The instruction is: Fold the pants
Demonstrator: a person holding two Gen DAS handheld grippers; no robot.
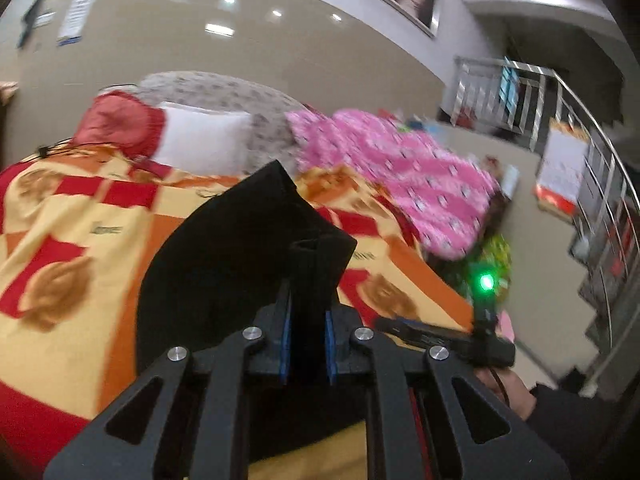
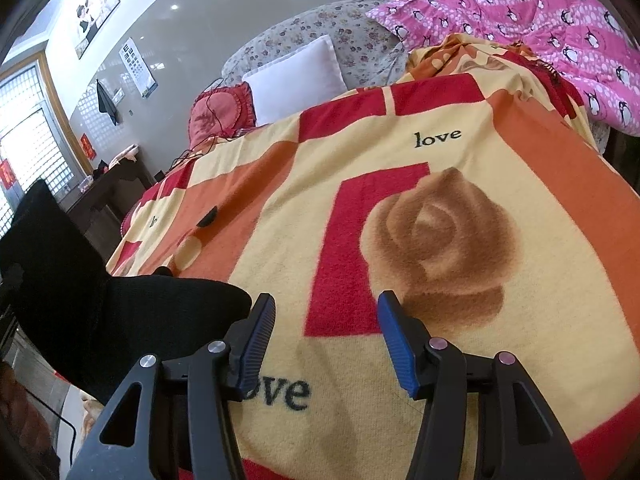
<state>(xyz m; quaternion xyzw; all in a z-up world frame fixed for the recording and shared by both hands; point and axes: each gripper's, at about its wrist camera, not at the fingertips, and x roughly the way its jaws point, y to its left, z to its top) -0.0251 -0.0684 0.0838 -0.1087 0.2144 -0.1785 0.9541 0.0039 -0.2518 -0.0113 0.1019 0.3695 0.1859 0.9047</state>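
The black pants (image 1: 224,248) hang lifted above a bed with a yellow, red and orange rose blanket (image 1: 60,220). My left gripper (image 1: 308,308) is shut on a bunched fold of the pants, which sticks up between the blue pads. In the right wrist view the pants (image 2: 120,312) drape at the left, with a rounded edge resting on the blanket (image 2: 400,160) just left of the left finger. My right gripper (image 2: 326,300) is open over the blanket with nothing between its fingers.
A pink penguin quilt (image 2: 540,20) is heaped at the bed's far right. A white pillow (image 2: 296,76) and a red cushion (image 2: 224,108) lean on the floral headboard. A dark side table (image 2: 112,188) stands left of the bed. A metal railing (image 1: 520,92) stands beyond the bed.
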